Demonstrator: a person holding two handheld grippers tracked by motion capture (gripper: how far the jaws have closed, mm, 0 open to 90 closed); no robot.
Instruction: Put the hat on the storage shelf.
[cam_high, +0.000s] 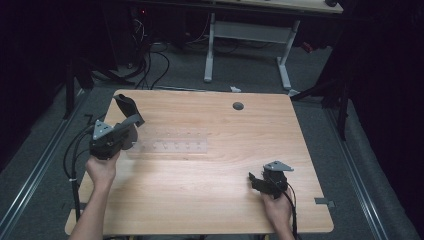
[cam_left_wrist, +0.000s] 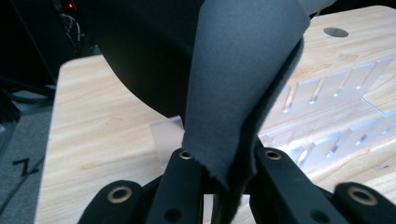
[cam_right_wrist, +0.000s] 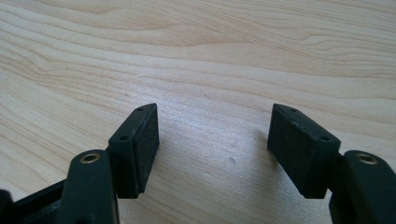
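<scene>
In the left gripper view, the left gripper (cam_left_wrist: 224, 161) has its jaws clamped on the lower edge of a dark grey cloth (cam_left_wrist: 243, 84), which rises folded from between them. Just beyond the jaws, under the cloth, lies a clear slotted rack (cam_left_wrist: 327, 88) flat on the wooden table (cam_left_wrist: 93, 116); a grey round cap (cam_left_wrist: 335, 31) sits farther off. In the right gripper view, the right gripper (cam_right_wrist: 212, 140) has its jaws wide apart with bare wood between and beyond them, well away from the cloth.
</scene>
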